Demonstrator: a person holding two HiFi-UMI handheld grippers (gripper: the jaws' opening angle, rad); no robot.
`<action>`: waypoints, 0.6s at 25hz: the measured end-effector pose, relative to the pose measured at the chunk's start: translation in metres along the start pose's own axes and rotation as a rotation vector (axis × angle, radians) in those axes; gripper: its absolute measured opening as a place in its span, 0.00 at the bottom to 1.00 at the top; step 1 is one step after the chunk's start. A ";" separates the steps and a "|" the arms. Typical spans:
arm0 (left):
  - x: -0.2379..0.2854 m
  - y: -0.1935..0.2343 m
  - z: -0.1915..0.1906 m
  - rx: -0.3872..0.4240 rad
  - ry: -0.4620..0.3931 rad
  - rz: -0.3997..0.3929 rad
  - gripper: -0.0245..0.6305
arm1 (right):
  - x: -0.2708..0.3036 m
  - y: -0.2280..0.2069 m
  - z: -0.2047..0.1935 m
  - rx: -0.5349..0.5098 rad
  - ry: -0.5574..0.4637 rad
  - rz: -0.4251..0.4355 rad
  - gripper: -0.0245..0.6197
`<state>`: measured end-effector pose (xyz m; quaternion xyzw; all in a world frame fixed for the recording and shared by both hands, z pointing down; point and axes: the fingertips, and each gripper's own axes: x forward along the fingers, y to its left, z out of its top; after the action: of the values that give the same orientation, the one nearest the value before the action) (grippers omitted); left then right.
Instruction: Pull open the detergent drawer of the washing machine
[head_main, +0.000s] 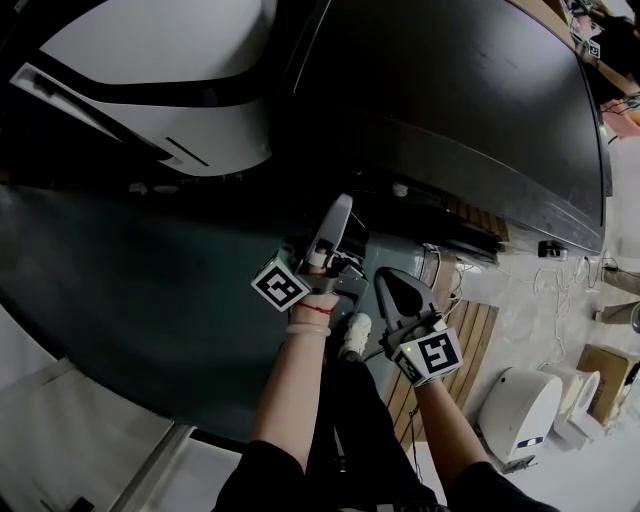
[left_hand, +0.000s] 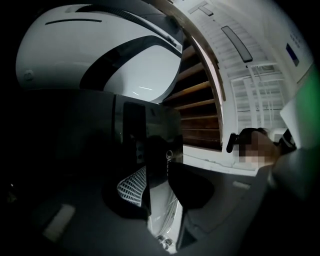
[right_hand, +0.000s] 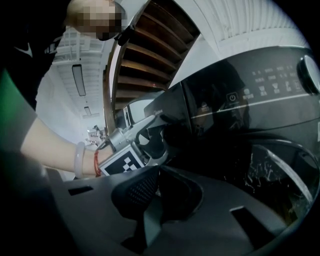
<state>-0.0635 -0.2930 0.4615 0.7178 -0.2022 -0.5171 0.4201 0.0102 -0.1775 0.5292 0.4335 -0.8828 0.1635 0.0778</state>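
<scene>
The dark washing machine (head_main: 450, 100) fills the top of the head view. Its control panel (right_hand: 260, 85) and round door (right_hand: 270, 170) show in the right gripper view. My left gripper (head_main: 343, 210) points up at the panel's left end, where the glossy detergent drawer front (right_hand: 172, 112) sits. In its own view the left gripper (left_hand: 159, 187) has a jaw on each side of the drawer front's edge (left_hand: 145, 135), the ribbed pad (left_hand: 132, 187) against it. My right gripper (head_main: 388, 285) hangs lower and to the right, clear of the machine. Its pads meet on nothing, so the right gripper (right_hand: 157, 187) is shut.
A white appliance (head_main: 150, 60) with a black band stands to the left of the dark machine. Wooden slats (head_main: 470, 330) and white rounded items (head_main: 520, 410) lie on the floor at right. A wooden staircase (right_hand: 145, 55) rises behind. My shoe (head_main: 355, 335) is below the grippers.
</scene>
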 end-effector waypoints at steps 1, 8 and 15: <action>0.000 0.000 0.000 0.006 0.001 0.004 0.25 | -0.001 0.000 -0.002 0.001 0.004 0.000 0.06; 0.002 0.005 0.001 0.014 -0.028 0.078 0.18 | -0.002 0.004 -0.002 0.004 -0.010 0.010 0.06; -0.005 0.002 0.000 0.020 -0.002 0.073 0.18 | -0.005 0.007 -0.010 0.009 0.012 0.003 0.06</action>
<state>-0.0648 -0.2904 0.4662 0.7135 -0.2338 -0.5000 0.4315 0.0083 -0.1661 0.5357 0.4313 -0.8822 0.1705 0.0810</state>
